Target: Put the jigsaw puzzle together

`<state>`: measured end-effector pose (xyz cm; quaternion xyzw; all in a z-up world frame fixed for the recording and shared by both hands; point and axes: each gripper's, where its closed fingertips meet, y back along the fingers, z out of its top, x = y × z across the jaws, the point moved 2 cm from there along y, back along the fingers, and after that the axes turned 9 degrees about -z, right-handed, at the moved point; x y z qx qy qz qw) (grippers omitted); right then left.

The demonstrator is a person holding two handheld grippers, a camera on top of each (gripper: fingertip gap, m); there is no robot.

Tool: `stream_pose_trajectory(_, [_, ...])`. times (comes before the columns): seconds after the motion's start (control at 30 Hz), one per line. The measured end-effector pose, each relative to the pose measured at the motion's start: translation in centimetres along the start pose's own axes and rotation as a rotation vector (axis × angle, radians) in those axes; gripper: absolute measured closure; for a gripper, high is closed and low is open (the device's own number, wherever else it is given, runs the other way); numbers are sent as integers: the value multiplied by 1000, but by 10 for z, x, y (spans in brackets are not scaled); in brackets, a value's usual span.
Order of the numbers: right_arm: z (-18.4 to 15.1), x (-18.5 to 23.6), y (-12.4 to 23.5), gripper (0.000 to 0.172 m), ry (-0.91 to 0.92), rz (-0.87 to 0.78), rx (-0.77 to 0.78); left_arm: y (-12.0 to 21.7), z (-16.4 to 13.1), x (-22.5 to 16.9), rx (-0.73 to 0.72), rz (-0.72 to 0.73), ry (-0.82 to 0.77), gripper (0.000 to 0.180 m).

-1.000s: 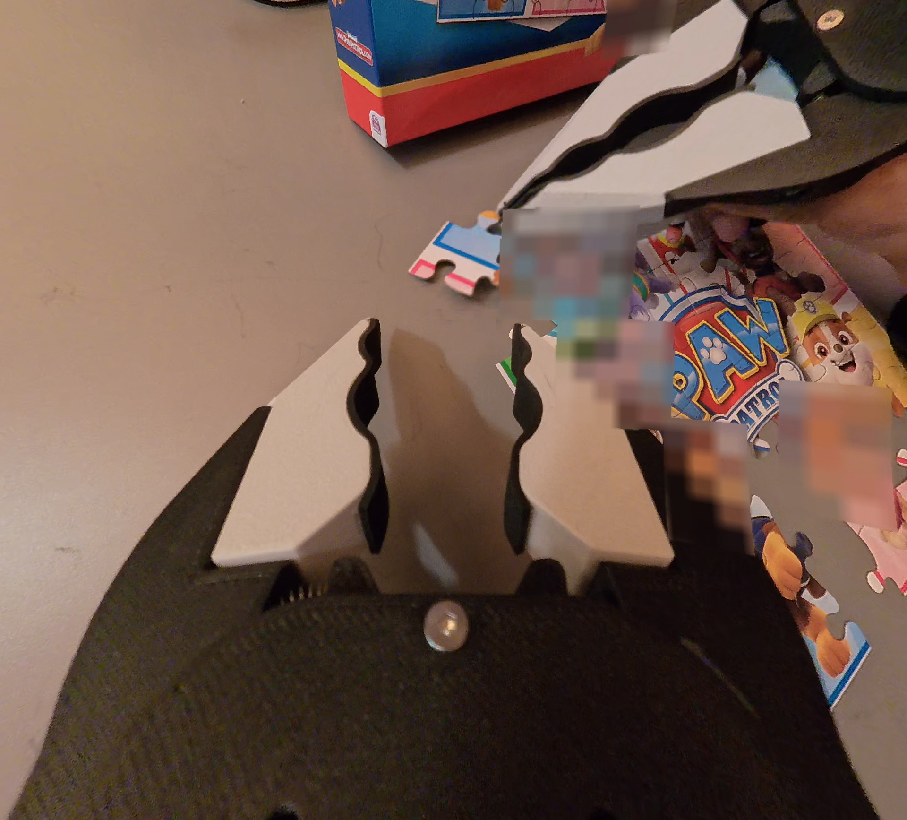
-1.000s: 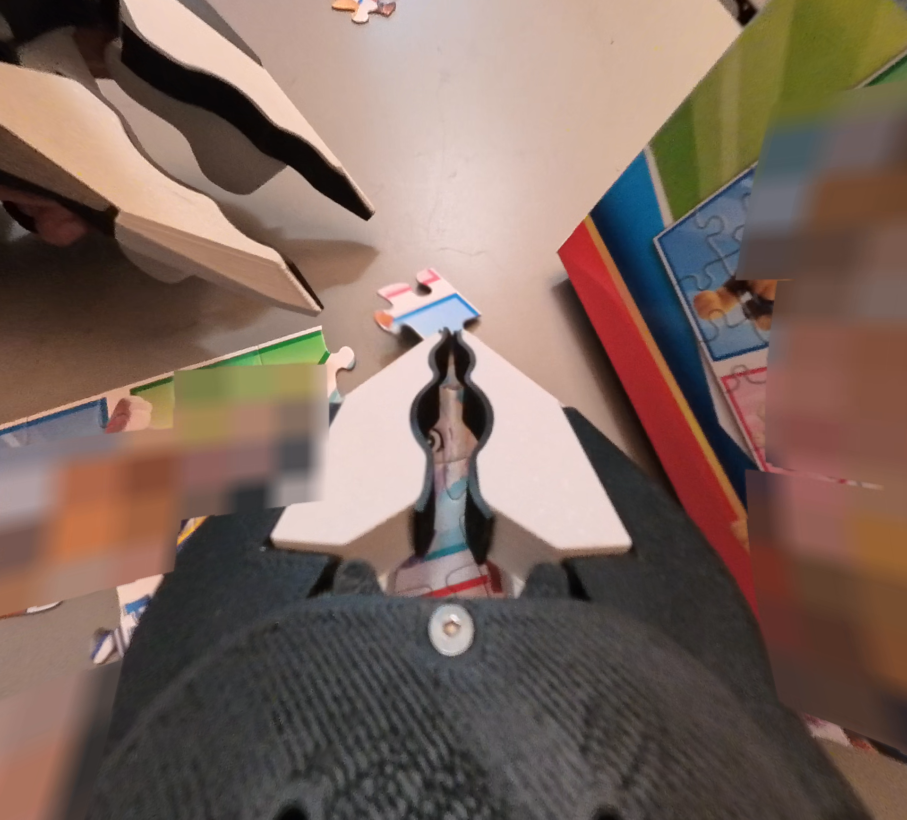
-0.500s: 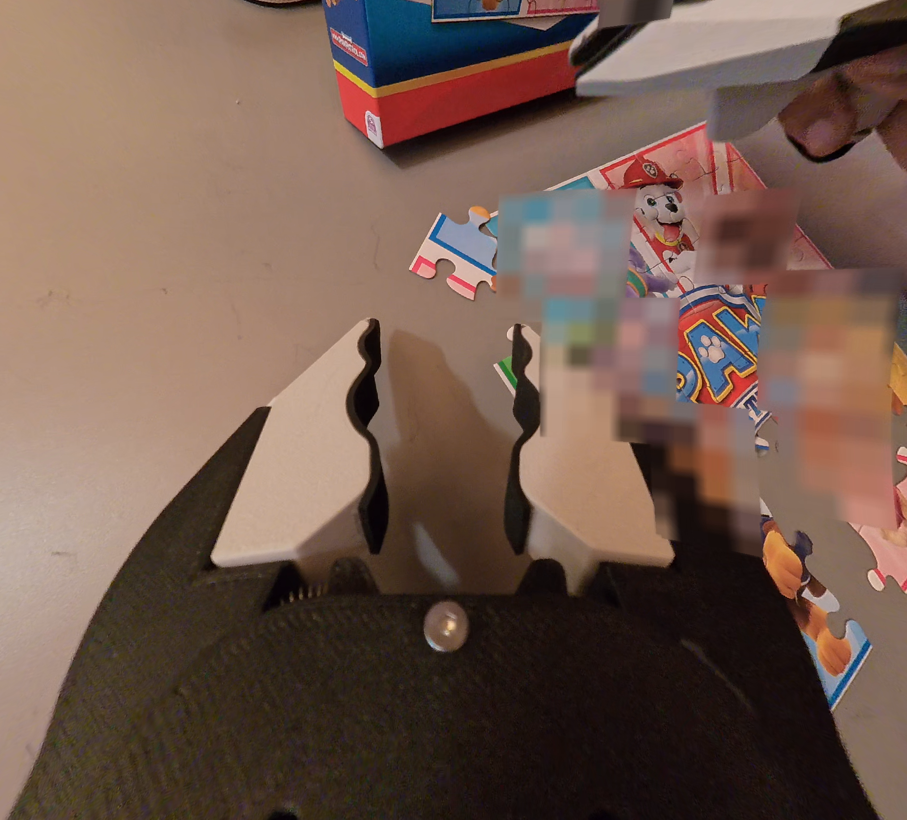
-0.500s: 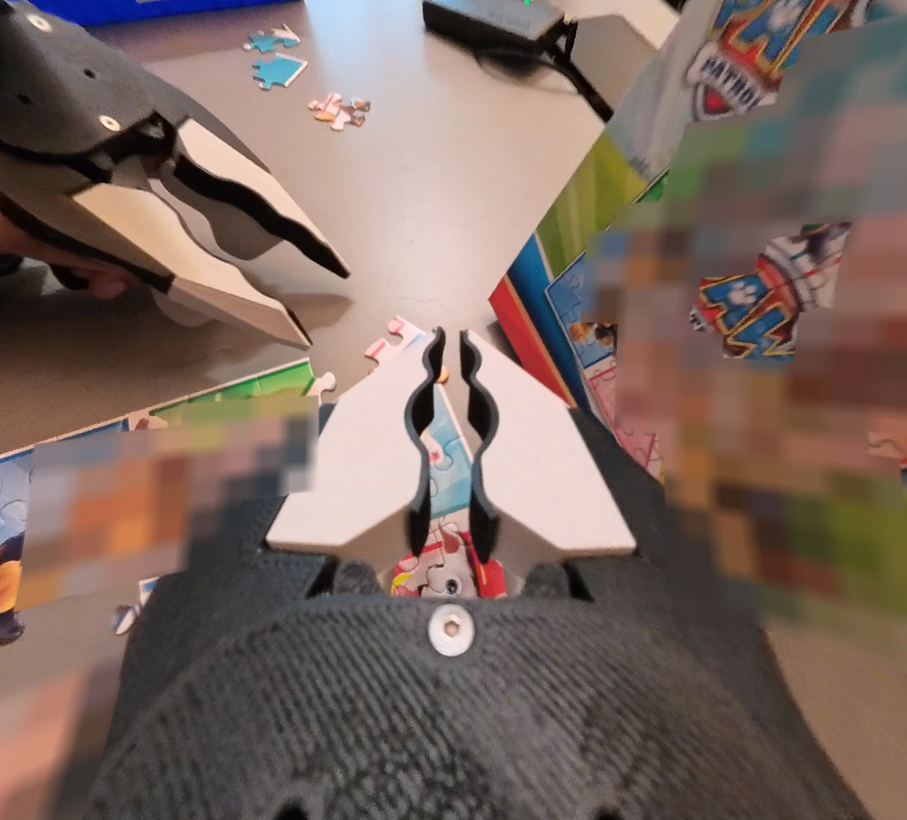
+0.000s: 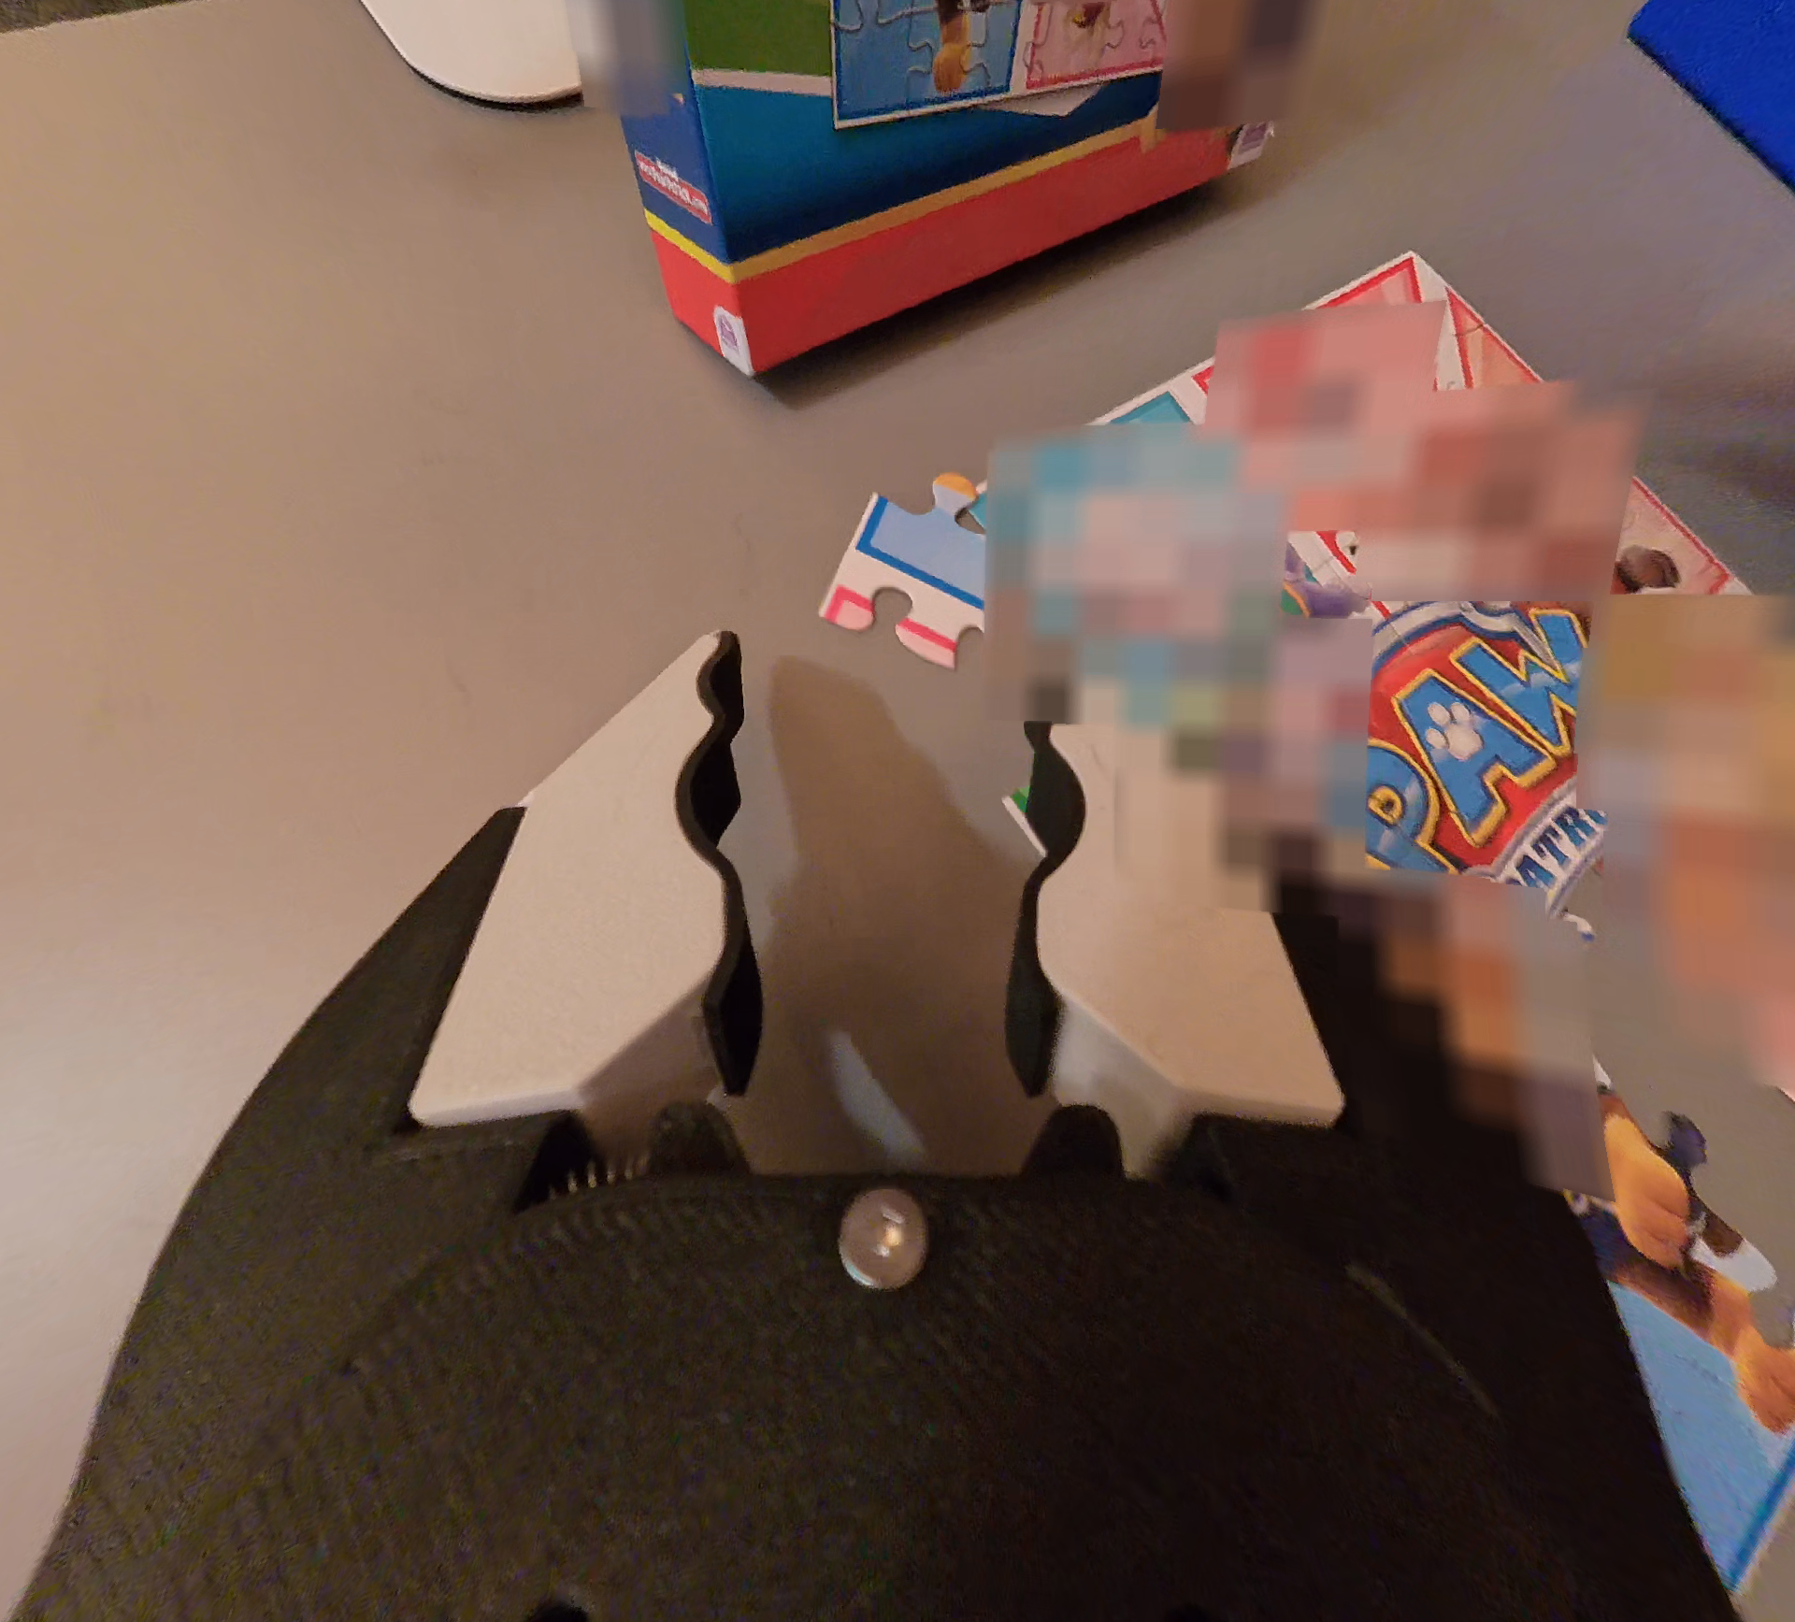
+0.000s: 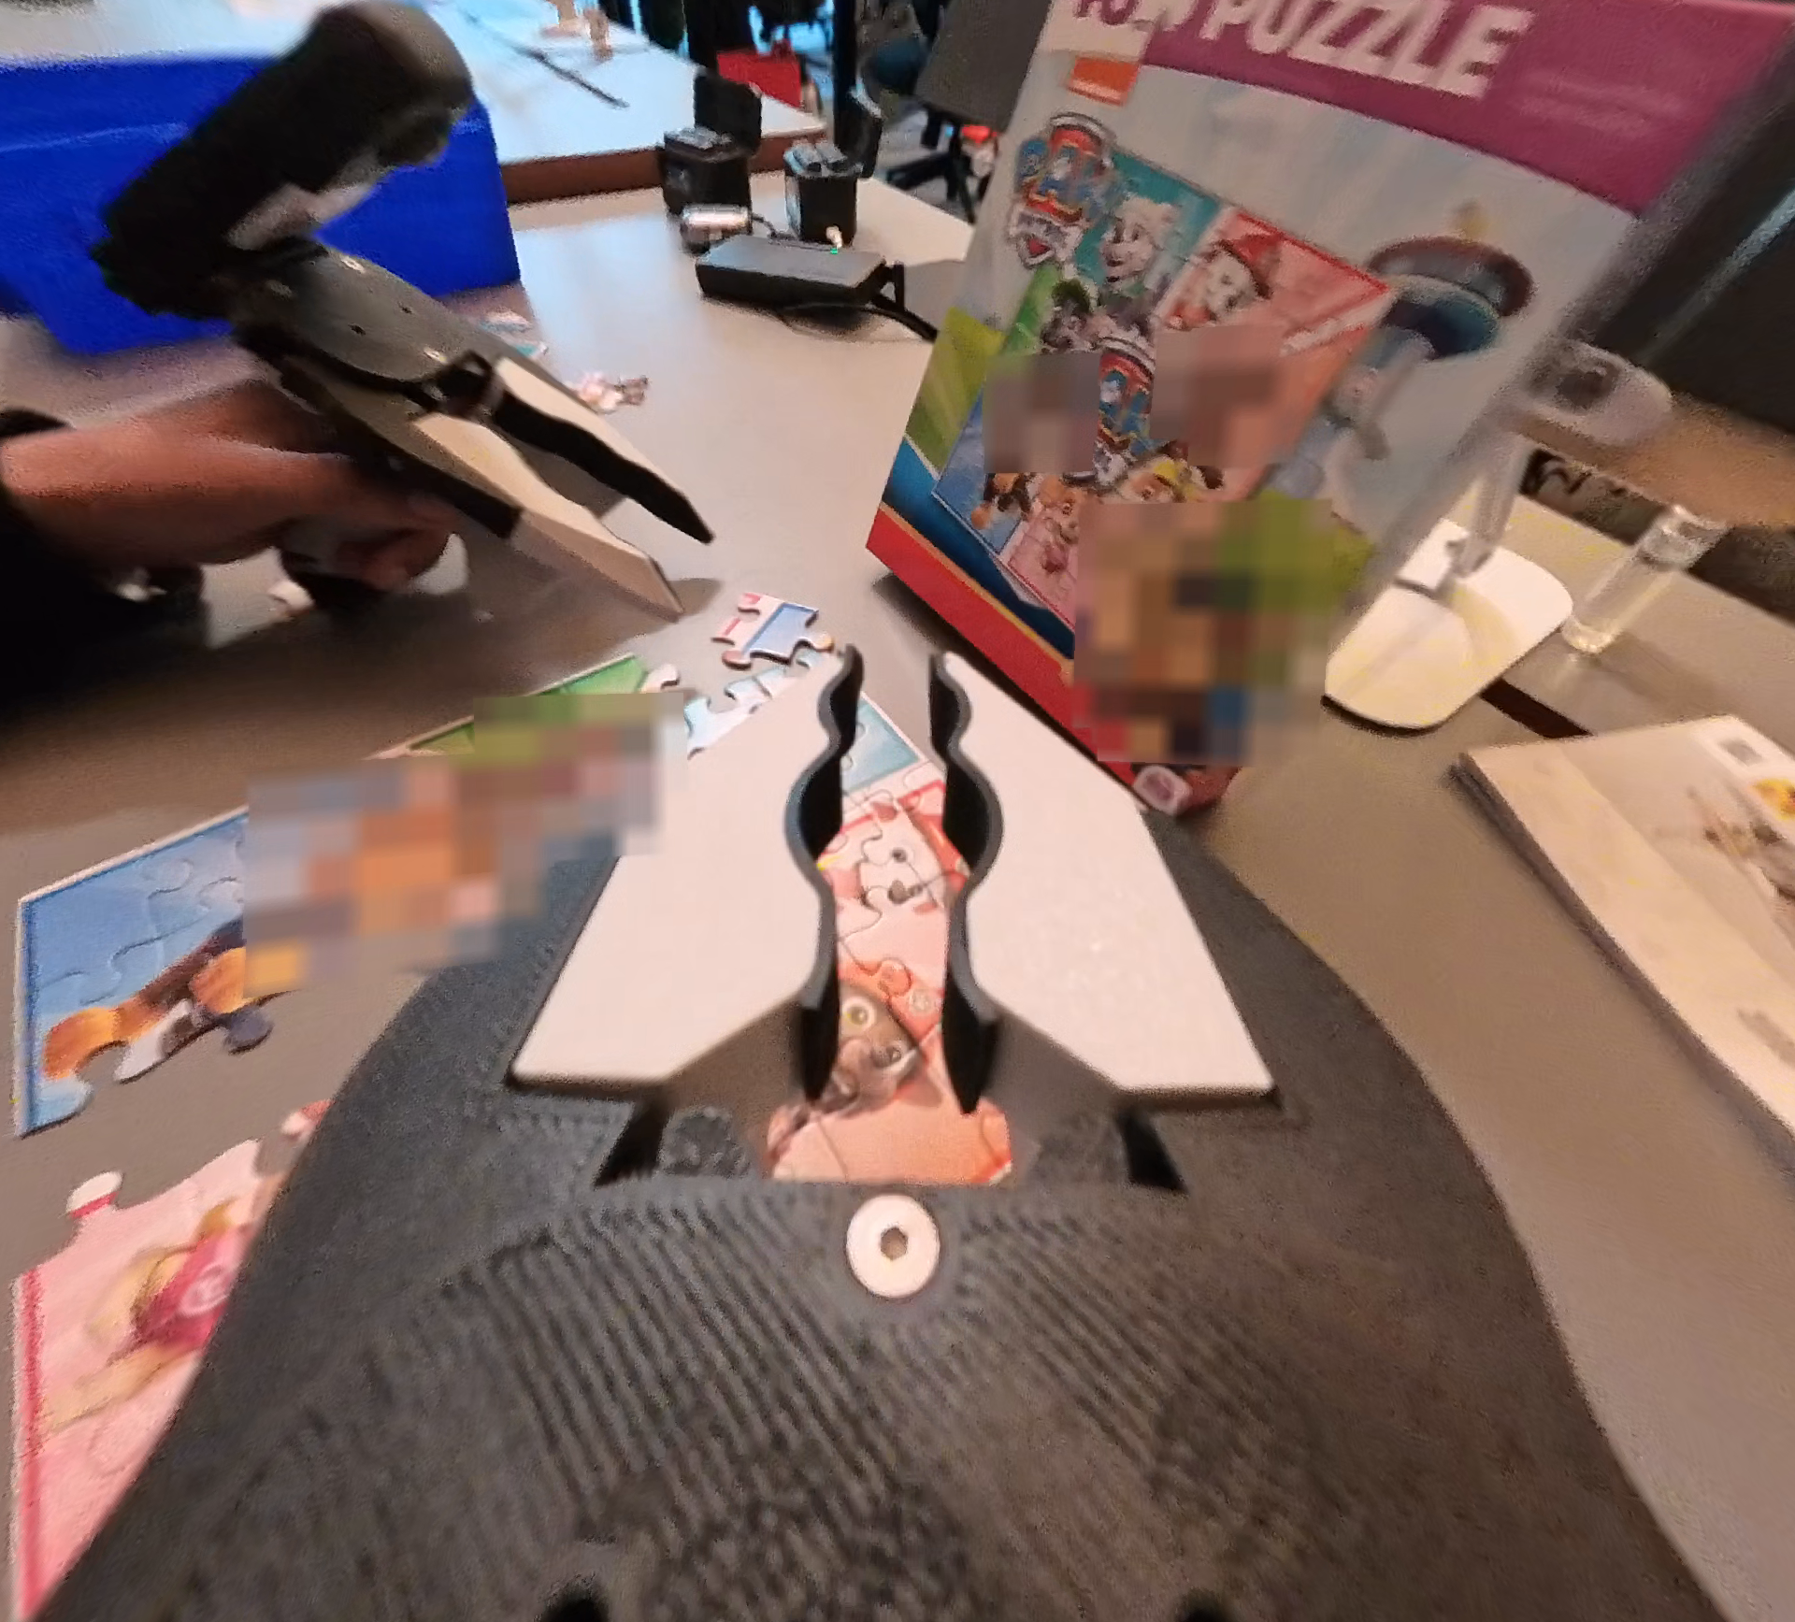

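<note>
Overall, I took the puzzle box [image 5: 932, 216], standing upright on the grey table [image 5: 291, 410], as the reference landmark. My left gripper [image 5: 879, 682] stood in front of the box, low over bare table, with its jaws spread wide and only the table surface between the wavy black pads [image 5: 714, 759]. A loose puzzle piece [image 5: 913, 575], pale blue with a white and pink border, lay flat between the box and the left gripper's tips, just ahead of them and apart from both fingers. The assembled puzzle [image 5: 1486, 740] lay flat beside the box's red lower edge, and the loose piece sat at its near corner. My right gripper [image 6: 894, 672] was raised above the assembled puzzle, close beside the box, with its jaws set at a narrow gap. The pink part of the puzzle showed between its pads, lying below them and not gripped. A hand [image 6: 194, 488] carried the left gripper on the side of the loose piece away from the box. A white stand base [image 6: 1447, 633] sat beside the box, and a booklet [image 6: 1651, 876] lay near that base.
</note>
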<state>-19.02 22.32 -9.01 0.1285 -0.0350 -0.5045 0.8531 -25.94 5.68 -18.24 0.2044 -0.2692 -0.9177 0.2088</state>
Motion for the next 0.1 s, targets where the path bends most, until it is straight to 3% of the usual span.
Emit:
stream_pose_trajectory(0.03, [0, -2, 6, 159, -39, 12, -19, -5, 3, 1, 10, -4, -6, 122])
stream_pose_trajectory(0.1, [6, -6, 14, 158, -103, 42, -60, -15, 8, 1, 51, -22, -37, 118])
